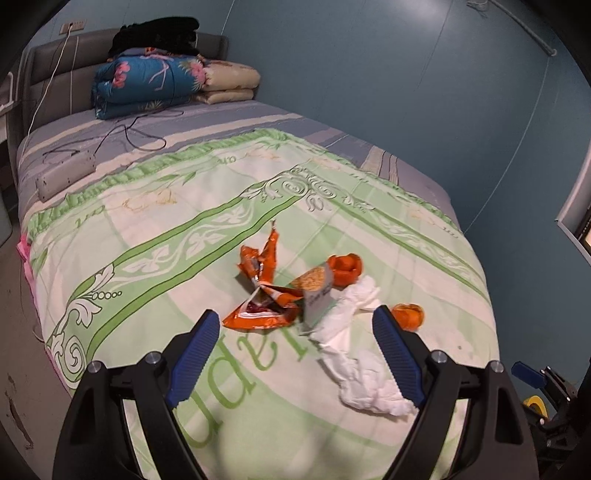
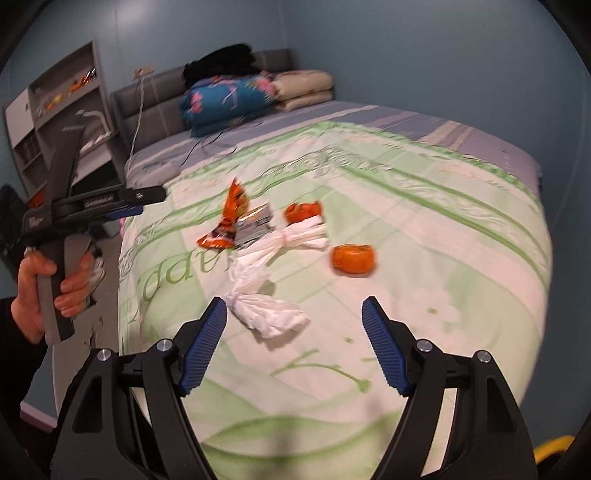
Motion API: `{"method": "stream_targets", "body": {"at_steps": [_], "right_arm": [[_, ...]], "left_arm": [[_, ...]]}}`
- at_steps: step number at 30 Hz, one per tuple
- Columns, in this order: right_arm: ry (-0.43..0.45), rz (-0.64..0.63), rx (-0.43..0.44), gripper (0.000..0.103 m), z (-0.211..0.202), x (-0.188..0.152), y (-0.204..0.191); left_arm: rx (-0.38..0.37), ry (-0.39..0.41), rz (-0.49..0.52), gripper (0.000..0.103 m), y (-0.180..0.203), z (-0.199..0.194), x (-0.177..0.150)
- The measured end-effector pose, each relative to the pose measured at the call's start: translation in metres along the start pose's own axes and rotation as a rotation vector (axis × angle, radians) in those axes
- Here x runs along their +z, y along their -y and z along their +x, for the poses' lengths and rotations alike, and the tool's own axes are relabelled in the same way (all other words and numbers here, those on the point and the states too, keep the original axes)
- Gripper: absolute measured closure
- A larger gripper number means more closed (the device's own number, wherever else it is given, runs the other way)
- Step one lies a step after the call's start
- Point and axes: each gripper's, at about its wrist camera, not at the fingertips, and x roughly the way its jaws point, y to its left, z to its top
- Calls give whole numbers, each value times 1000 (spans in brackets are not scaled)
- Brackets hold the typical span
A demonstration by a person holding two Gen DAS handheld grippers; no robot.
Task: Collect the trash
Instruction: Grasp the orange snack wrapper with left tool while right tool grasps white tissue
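Trash on bedspread [image 1: 147,295], orange wrapper [image 1: 262,295], white tissue [image 1: 354,354], both claws wide, empty.

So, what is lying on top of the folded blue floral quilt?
A black bundle of cloth lies on the blue floral quilt. What it covers there cannot be seen.

Folded quilts [image 1: 147,83] and a power strip [image 1: 64,175] on the bed [image 1: 406,221].

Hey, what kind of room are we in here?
A bedroom, most likely: a bed with a padded headboard, folded quilts stacked by it, and a wall shelf alongside.
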Motion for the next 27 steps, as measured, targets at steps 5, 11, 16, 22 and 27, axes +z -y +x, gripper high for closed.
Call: {"method": "stream_targets", "body": {"at_steps": [5, 11, 16, 22, 27], "right_arm": [[-51, -69, 14, 31, 39, 2, -22], [-92, -132, -13, 31, 73, 3, -32], [-119, -161, -42, 31, 95, 2, -34], [-139, -218, -93, 32, 112, -3, -39], [-185, -216, -97, 34, 130, -7, -37]], "left_arm": [[27, -38, -25, 22, -21, 33, 0], [42, -69, -31, 22, -34, 69, 10], [41, -89, -42, 22, -42, 99, 20], [47, -116, -47, 22, -45, 137, 33], [77, -162, -32, 22, -40, 169, 36]]}}
